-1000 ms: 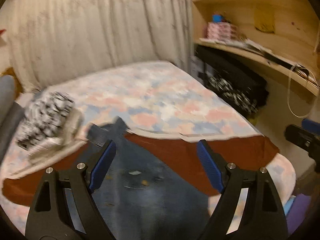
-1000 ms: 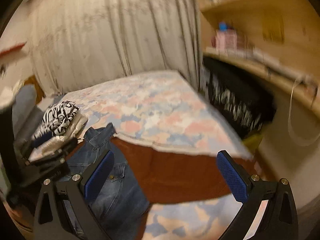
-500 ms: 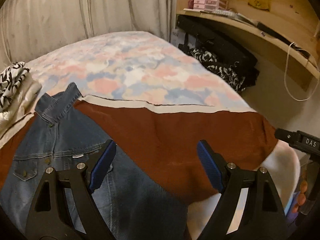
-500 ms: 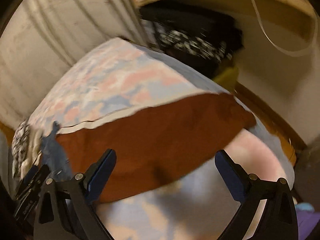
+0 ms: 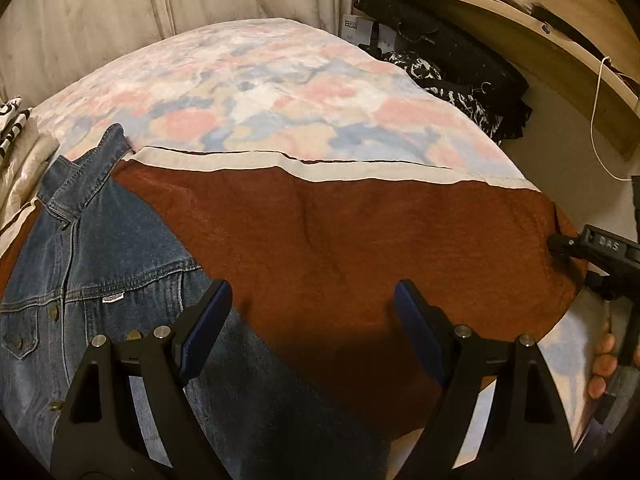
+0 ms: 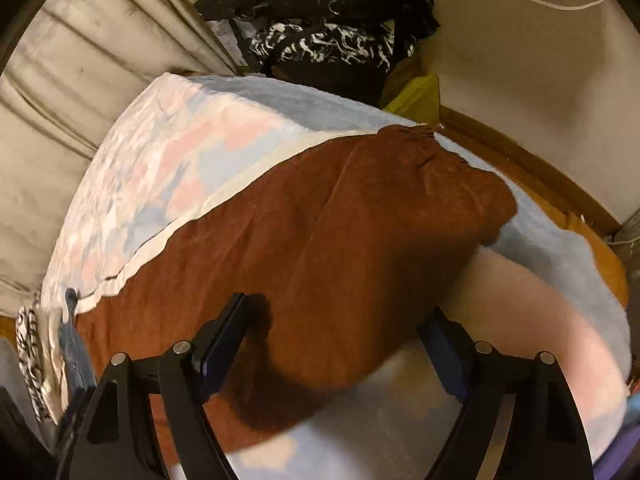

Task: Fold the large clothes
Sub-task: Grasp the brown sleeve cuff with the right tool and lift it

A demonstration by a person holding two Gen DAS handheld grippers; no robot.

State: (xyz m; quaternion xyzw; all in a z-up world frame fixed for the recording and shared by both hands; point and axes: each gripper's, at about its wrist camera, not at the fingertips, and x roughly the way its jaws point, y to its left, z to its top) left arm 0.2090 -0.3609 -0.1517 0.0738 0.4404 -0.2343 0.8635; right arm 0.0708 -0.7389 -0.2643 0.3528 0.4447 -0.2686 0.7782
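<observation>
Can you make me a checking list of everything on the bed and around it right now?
Surface: bed with a pastel patchwork cover.
Job's things: denim jacket spread at the left, overlapping a rust-brown cloth laid across the bed.
Clutter: folded zebra-print clothes at the left edge; black bags beside the bed.
Grippers: left hand-held gripper open above the fabric; right hand-held gripper closing, nothing pinched.
Cables: white cord hanging from the shelf.
Surroundings: curtain, wooden shelf.

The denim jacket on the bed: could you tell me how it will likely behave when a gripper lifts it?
The denim jacket will probably droop, since it lies flat and creased. Its thick seams suggest some weight. It may drag the brown cloth beneath.
</observation>
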